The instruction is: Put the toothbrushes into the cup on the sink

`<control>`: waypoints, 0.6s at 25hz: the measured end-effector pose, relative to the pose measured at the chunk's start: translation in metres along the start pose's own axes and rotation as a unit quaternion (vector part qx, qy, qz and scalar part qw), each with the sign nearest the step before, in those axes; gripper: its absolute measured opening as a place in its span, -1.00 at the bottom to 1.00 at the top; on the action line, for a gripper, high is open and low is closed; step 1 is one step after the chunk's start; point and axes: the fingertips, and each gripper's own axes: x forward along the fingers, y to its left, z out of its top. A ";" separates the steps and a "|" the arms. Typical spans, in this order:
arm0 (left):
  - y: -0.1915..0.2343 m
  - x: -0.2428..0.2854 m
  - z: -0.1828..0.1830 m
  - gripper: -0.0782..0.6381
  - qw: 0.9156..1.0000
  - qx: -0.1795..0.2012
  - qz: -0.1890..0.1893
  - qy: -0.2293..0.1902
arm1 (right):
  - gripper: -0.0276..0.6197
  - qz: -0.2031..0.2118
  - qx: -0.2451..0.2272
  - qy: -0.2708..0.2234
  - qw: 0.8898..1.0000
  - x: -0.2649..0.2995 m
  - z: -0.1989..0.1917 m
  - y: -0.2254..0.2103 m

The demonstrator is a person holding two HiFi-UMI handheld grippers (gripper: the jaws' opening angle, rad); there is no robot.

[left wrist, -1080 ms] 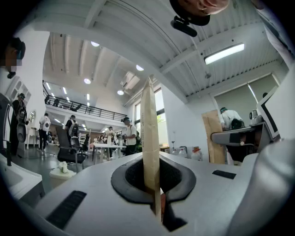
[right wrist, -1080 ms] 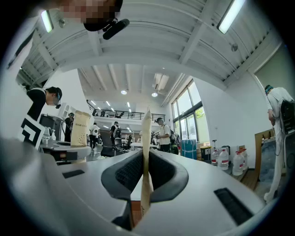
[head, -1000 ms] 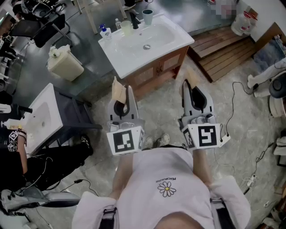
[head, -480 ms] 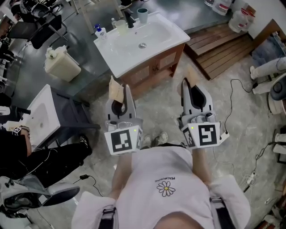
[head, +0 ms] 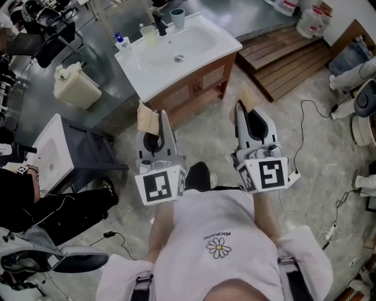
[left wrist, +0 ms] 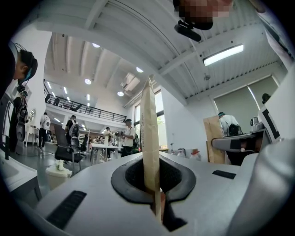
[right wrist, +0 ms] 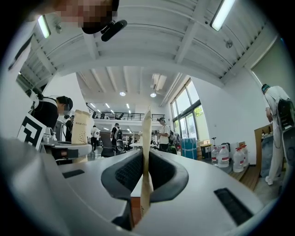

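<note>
we stand well back from the sink (head: 202, 56), cup (head: 177, 17) by its tap; left gripper (head: 158, 124) and right gripper (head: 242, 111) each pinch a paper toothbrush packet, left packet (head: 147, 117) and right packet (head: 249, 97), upright for carrying over

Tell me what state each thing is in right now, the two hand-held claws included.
Left gripper: shut on a flat tan paper packet.
Right gripper: shut on a second tan paper packet.
Blue-grey cup: upright at the white sink's back edge; contents too small to tell.
Wooden cabinet doors under the sink: shut.
</note>
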 end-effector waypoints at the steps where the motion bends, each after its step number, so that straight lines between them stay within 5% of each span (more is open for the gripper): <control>1: -0.001 0.001 0.000 -0.74 1.000 0.000 0.001 0.000 | -0.83 0.003 0.000 0.000 1.000 0.001 0.000 0.000; 15: 0.025 0.096 -0.006 -0.74 0.999 -0.010 0.001 -0.032 | -0.83 0.003 -0.019 -0.011 1.000 0.072 -0.012 -0.030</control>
